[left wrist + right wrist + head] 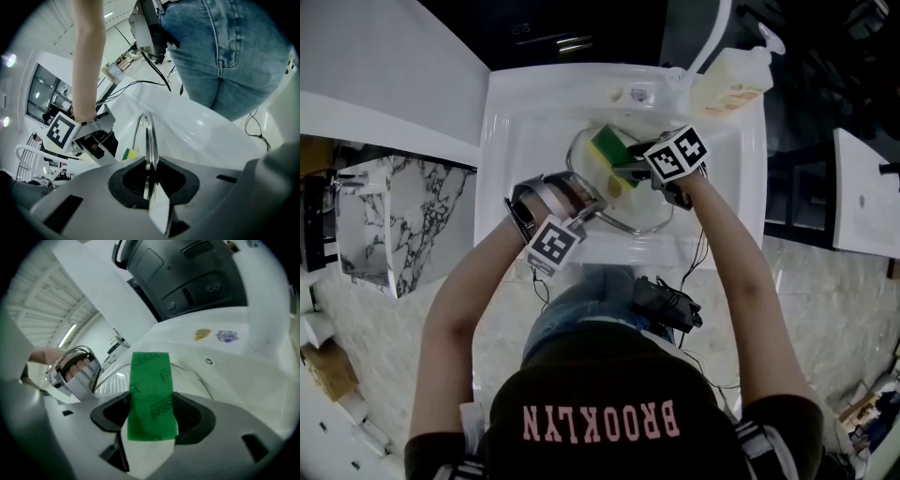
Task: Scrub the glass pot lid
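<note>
Metal-rimmed glass pot lid [630,204] tilts on edge in the sink [516,141], green-yellow sponge [612,153] against it

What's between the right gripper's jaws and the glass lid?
A green-and-yellow sponge, clamped in the right gripper, sits over the glass lid; the head view shows it.

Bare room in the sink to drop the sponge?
Free: basin floor left of the lid, up to the sink's left wall; back ledge left of the faucet. Crowded: centre, with lid, sponge, left gripper and right gripper; back right corner, soap bottle.
</note>
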### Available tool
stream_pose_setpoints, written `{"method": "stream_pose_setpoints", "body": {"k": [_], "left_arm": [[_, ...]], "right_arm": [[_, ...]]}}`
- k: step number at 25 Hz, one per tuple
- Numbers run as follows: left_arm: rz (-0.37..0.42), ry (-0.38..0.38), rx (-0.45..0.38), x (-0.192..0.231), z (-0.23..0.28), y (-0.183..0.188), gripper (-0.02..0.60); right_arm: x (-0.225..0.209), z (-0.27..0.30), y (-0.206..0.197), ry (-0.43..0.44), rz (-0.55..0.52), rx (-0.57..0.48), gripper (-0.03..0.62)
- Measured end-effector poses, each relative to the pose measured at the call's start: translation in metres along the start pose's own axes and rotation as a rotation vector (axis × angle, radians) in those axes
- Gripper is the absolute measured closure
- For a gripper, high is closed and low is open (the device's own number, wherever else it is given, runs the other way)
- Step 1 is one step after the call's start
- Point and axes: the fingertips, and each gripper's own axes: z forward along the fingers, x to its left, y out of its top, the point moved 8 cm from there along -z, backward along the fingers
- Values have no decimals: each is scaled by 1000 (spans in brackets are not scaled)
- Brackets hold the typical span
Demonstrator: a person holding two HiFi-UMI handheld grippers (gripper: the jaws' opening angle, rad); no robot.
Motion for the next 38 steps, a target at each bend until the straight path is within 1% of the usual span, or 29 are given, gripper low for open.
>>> {"method": "stream_pose_setpoints", "body": {"k": [3, 7, 11, 14, 16, 18, 19, 22, 24, 28, 31, 32, 34, 36, 38], "left_arm": [[-2, 0, 1, 0, 1, 0, 546], [0, 1, 4, 0, 0, 1, 546], [3, -6, 8, 0, 1, 1, 546], [7, -17, 5, 0, 0, 2, 546], [6, -20, 6, -1, 0, 2, 546], [4, -22, 9, -1, 1, 1, 546], [3, -23, 10, -1, 1, 1, 546], [3, -25, 10, 0, 0, 1, 546], [2, -25, 8, 1, 0, 2, 546], [0, -25, 4, 1, -1, 1, 546], [-2, -25, 2, 0, -1, 1, 546], [-8, -27, -2, 0, -1, 1, 546], [-24, -34, -11, 1, -2, 3, 546], [-10, -26, -5, 0, -1, 2, 546], [-3, -21, -1, 0, 0, 1, 546]], "right_arm": [[17, 10, 6, 39, -131, 52, 322], [24, 24, 4, 56, -248, 128, 322], [18, 34, 10, 87, -270, 143, 322], [9, 41, 14, 90, -243, 172, 322], [2, 47, 15, 87, -205, 194, 322], [-7, 51, 16, 81, -136, 199, 322], [-13, 52, 16, 70, -85, 196, 322], [-32, 52, 14, 23, 114, 177, 322], [-39, 51, 11, 24, 202, 165, 322], [-42, 52, 11, 22, 262, 178, 322], [-47, 52, 10, -1, 313, 204, 322], [-51, 51, 7, -24, 342, 214, 322], [-62, 48, -2, -96, 400, 243, 322], [-74, 42, -15, -159, 459, 258, 322], [-81, 37, -24, -164, 518, 231, 322]]}}
